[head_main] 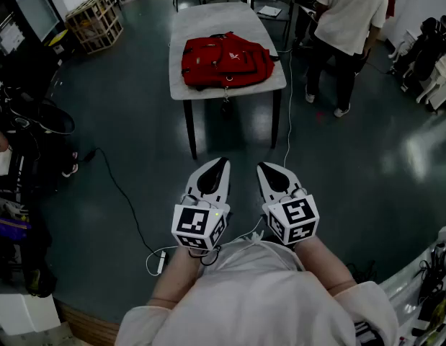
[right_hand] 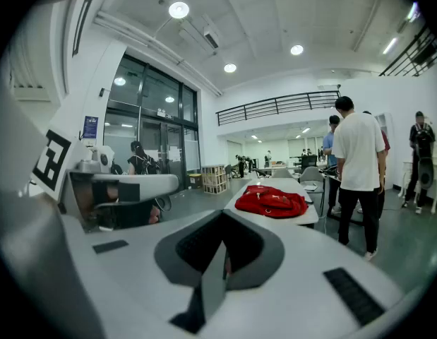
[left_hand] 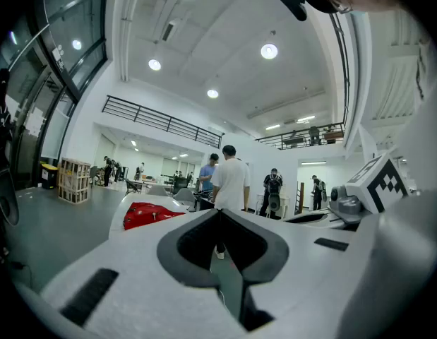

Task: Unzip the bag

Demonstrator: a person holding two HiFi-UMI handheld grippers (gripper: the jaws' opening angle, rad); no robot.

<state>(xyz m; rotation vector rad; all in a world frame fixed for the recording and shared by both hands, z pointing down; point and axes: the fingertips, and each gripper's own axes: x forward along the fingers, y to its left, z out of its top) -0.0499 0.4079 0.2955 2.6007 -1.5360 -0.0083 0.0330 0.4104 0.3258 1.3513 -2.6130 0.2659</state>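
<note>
Underneath, dark grey floor, wide and shiny in places. Far ahead on it, white table, seen from its short near edge. Just beside the right edge of the table, person in a white shirt, standing with the back turned. At the far left of the floor, wooden crate, well apart from the table.

On the near half of the table, red bag, lying flat. Reaches almost from the left edge to the right edge and close to the near edge. Appears zipped up, though the zipper is too small to be sure. Seen also in the left gripper view and in the right gripper view, each time on the same table top, far in front of the jaws.

Close to the body, well apart from the table, left gripper and right gripper, side by side, tips toward the table. Left jaws pressed together, nothing between them. Right jaws the same, tip against tip, holding nothing. Neither one touching the bag.

On the floor below the left gripper, thin black cable, running toward the left.
</note>
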